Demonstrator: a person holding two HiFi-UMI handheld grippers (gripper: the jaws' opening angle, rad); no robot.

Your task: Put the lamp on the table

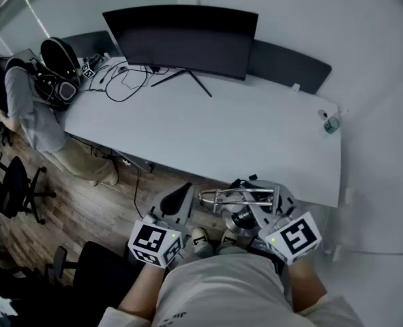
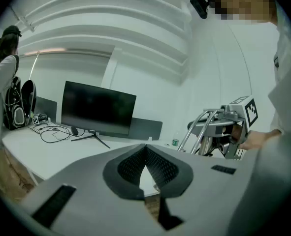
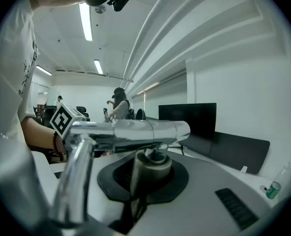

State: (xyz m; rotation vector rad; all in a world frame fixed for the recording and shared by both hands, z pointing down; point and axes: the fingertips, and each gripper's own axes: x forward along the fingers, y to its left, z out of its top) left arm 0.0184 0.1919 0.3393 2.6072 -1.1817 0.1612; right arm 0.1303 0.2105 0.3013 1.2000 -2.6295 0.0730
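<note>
Two fingers of the right gripper (image 3: 150, 170) clamp the lamp (image 3: 135, 130); on the left gripper (image 2: 146, 152) they meet, empty.

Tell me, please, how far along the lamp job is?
Done: the lamp is picked up. In hand: the right gripper is shut on its post, short of the table; the left gripper is shut, empty. Left: carry it over and set it down.

The tubular metal lamp (image 3: 135, 132) gleamed silver chrome. The flat table (image 1: 256, 135) was white, the curved monitor (image 1: 181, 39) black. The left gripper (image 2: 146, 156) and right gripper (image 3: 152, 173) were grey, with black ribbed pads (image 2: 130, 166) and black-and-white square-patterned cubes (image 1: 153, 242). The plank floor (image 1: 85, 196) was brown.
</note>
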